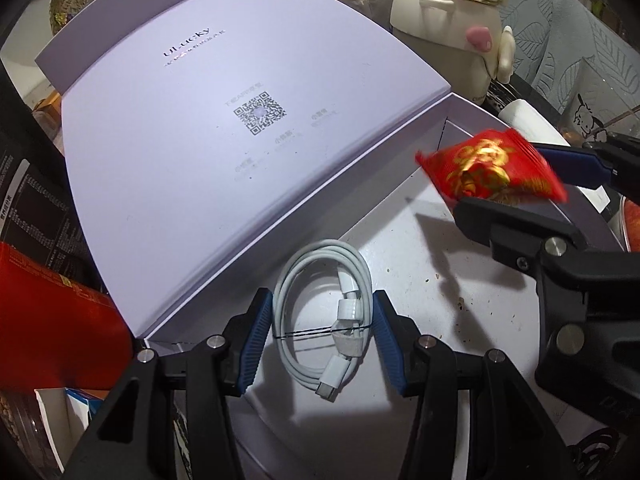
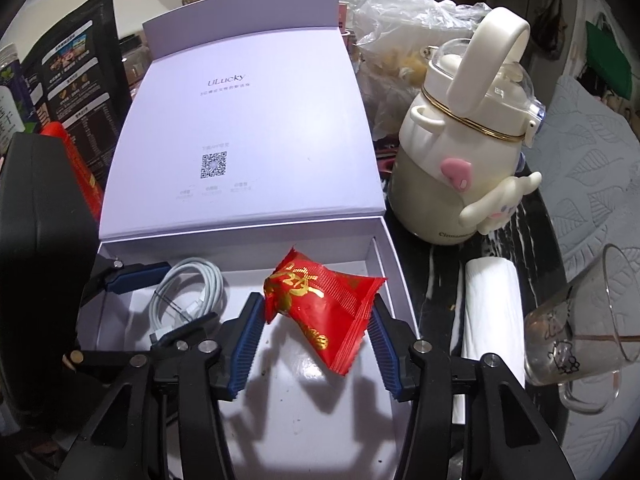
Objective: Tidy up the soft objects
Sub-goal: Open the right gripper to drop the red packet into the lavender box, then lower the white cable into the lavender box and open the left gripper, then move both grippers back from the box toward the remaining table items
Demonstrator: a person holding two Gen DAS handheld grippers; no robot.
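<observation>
Both tools lowered into the open lavender box, each around a soft item.

The left tool point(image 1: 323, 350) grips the coiled white charging cable point(image 1: 322, 316) on the box point(image 2: 386, 236) floor at its left side, pads snug on the coil. The right tool point(image 2: 316, 346) stands narrow around the red snack packet point(image 2: 320, 304), which sits tilted between the blue pads; I cannot tell whether they press it. A cream bunny bottle point(image 2: 460, 168) stands on the bench to the right.

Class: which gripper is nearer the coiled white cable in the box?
Left. The left gripper straddles the white cable; the right gripper holds the red packet beside it.
</observation>
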